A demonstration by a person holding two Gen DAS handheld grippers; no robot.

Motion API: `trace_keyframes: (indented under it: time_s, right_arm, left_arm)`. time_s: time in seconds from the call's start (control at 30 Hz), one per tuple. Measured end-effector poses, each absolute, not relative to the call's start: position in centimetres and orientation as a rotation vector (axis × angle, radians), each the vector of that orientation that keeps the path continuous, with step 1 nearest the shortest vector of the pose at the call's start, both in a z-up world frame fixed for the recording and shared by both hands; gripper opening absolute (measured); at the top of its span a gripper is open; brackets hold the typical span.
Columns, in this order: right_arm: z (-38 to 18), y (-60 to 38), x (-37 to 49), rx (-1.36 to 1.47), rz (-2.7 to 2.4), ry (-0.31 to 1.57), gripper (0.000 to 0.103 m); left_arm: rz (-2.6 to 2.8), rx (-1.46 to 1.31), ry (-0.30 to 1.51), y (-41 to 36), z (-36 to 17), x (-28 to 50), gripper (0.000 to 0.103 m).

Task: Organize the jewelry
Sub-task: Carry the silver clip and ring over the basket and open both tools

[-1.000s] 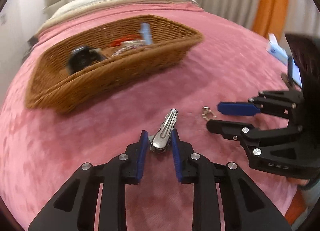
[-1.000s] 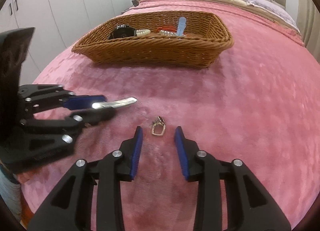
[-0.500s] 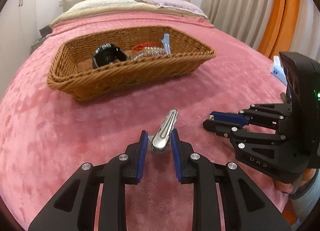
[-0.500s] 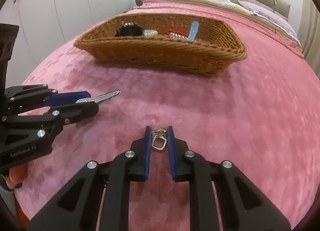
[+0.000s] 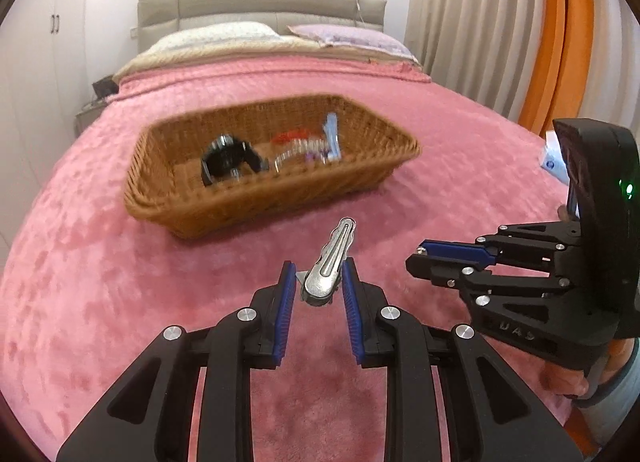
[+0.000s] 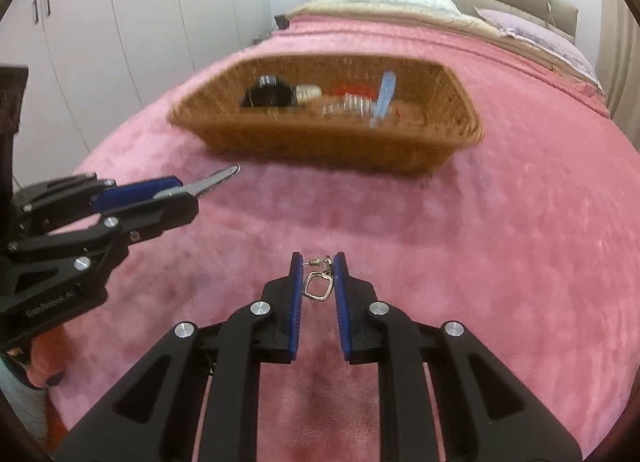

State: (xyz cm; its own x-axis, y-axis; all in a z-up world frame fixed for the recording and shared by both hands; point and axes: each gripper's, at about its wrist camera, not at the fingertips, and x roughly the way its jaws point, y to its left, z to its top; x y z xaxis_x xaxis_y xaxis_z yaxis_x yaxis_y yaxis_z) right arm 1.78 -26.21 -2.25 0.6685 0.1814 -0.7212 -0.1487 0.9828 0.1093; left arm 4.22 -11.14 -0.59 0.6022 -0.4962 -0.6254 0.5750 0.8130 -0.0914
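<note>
My left gripper [image 5: 315,276] is shut on a silver hair clip [image 5: 330,262], which points up and away above the pink bedspread; both also show in the right wrist view [image 6: 176,198], with the clip [image 6: 214,181] sticking out. My right gripper [image 6: 317,276] is shut on a small earring with a square silver loop [image 6: 317,286], held above the bedspread. It shows at the right of the left wrist view [image 5: 436,262]. A wicker basket [image 5: 224,210] [image 6: 320,142] lies ahead, holding a black watch [image 5: 230,160], beads and a pale blue clip [image 6: 383,98].
The pink bedspread [image 5: 80,282] covers the bed. Pillows [image 5: 224,36] and a grey headboard stand at the far end. White wardrobes [image 6: 120,22] are on the left, curtains [image 5: 500,22] on the right. A small white and blue item [image 5: 554,162] lies at the bed's right edge.
My right gripper closed on the earring and lifted it off the bedspread. Both grippers rose and now look down more into the basket. The left gripper still holds the clip.
</note>
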Motion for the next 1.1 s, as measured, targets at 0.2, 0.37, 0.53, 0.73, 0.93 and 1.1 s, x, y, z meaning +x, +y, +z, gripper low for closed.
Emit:
trace_keyframes:
  time_s: [0.2,0.37,0.53,0.73,0.93,1.1]
  right_arm:
    - [3.2,-26.3,3.0,0.026,0.182,0.699,0.013]
    - [6.8,-26.1,6.7,0.011,0.174,0.630,0.013]
    - [7.4,-26.5,11.6,0.046,0.160,0.619,0.013]
    - [3.8,-26.8,18.4,0.104,0.167,0.738,0.013]
    - [0.5,-26.5,21.5,0.129,0.152,0.809,0.013]
    - [-0.6,-26.9,22.3,0.149,0.151,0.835,0.014]
  left_arm:
    - [-0.597,0.075,0.587,-10.0,3.5,4.8,0.022]
    - [-0.545,0.030,0.541,-9.5,5.9,8.0,0.022]
    - [-0.480,-0.059,0.566,-9.0,5.8,13.6,0.022]
    - [-0.412,-0.094,0.640,-9.2,3.0,19.2,0.022]
    - [-0.395,-0.081,0.703,-9.6,0.9,20.8,0.023]
    - [-0.391,-0.083,0.722,-9.6,0.2,20.8,0.023]
